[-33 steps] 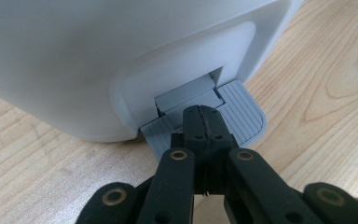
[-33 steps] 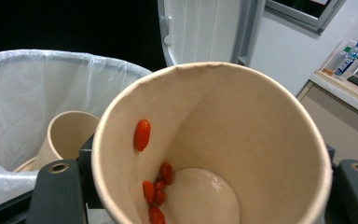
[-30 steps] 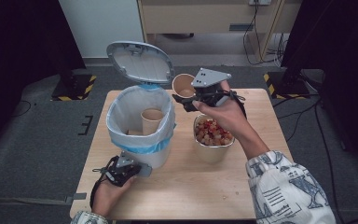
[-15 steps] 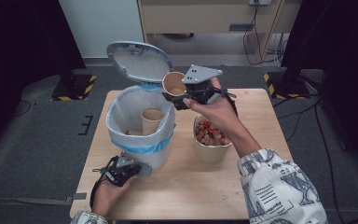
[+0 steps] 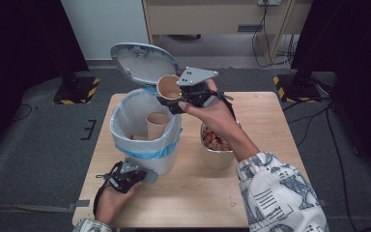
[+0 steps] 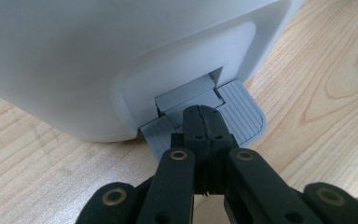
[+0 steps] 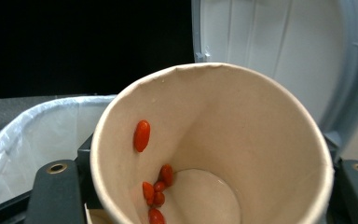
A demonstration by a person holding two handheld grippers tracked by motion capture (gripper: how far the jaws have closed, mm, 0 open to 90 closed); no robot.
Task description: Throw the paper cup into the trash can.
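The left gripper (image 6: pixel 200 122), jaws closed, pressed the bin (image 5: pixel 147 130)'s pedal (image 6: pixel 242 116) – holding its lid (image 5: pixel 140 60) up – while the right gripper (image 5: pixel 174 104) clasped a paper cup (image 7: pixel 209 149) above the bin's rim

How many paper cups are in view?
2: one cup held by the right hand-held gripper over the bin; another cup standing inside the bin. More may be hidden deeper inside.

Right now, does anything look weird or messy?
Slightly: a few red berries cling inside the paper cup the right tool holds tilted at the bin, with another cup already inside. Nothing is spilled.
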